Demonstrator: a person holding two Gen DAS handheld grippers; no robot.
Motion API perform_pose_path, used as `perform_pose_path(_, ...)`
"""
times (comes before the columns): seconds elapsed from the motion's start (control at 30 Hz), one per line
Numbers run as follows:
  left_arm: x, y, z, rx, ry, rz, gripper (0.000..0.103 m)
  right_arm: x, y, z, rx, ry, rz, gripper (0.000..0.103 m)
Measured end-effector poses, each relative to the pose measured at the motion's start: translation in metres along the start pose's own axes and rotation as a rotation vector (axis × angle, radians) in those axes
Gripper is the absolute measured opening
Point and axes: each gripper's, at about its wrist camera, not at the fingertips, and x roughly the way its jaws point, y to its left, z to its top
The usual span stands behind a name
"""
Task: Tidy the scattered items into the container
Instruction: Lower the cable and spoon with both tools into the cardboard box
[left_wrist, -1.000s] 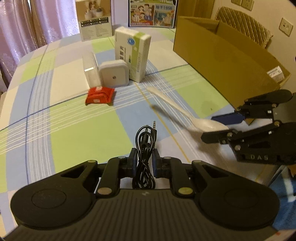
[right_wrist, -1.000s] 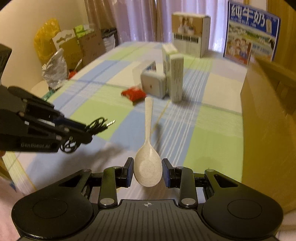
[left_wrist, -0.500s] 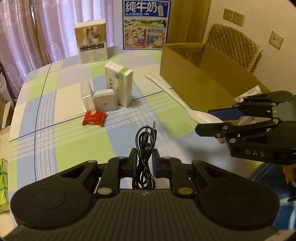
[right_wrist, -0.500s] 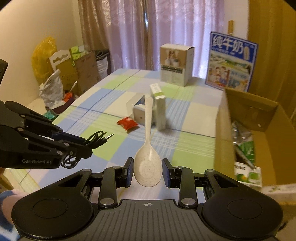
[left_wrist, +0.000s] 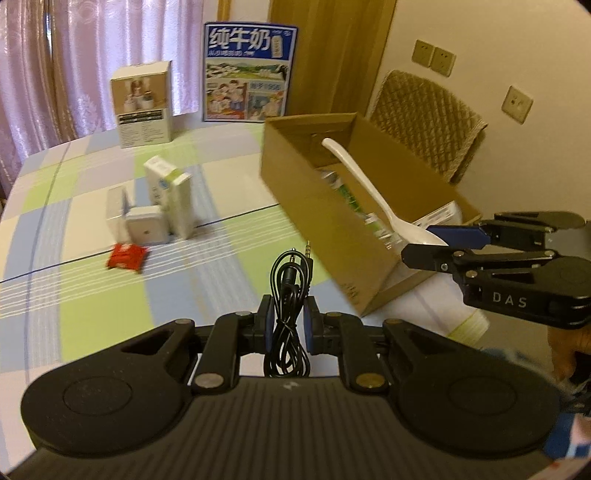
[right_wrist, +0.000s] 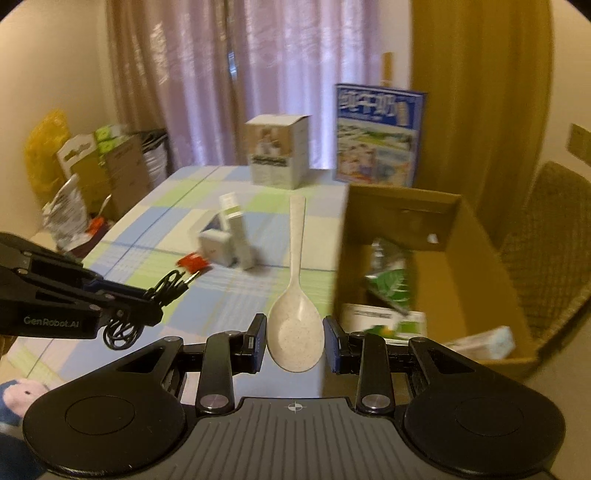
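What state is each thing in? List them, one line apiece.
Left claw: shut on the black audio cable.
Right claw: shut on the white spoon, handle pointing forward.
Cardboard box: open, items inside.
Red packet: lying flat on the table.
White-green carton: upright.

The cardboard box (right_wrist: 402, 206) contents are motion-blurred and unreadable, and the chair (right_wrist: 546, 236) is cut off at the edge.

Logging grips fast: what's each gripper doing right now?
Left gripper: shut on the coiled black audio cable.
Right gripper: shut on the speckled white plastic spoon.
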Motion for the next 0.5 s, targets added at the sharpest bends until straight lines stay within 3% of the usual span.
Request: perform_pose_path(0.5,0.062,-0.076,0.067,-0.038,-0.032,-0.122,0.012,-0.007,-0.102,0.008,0.119,-0.02,-0.132,0.03)
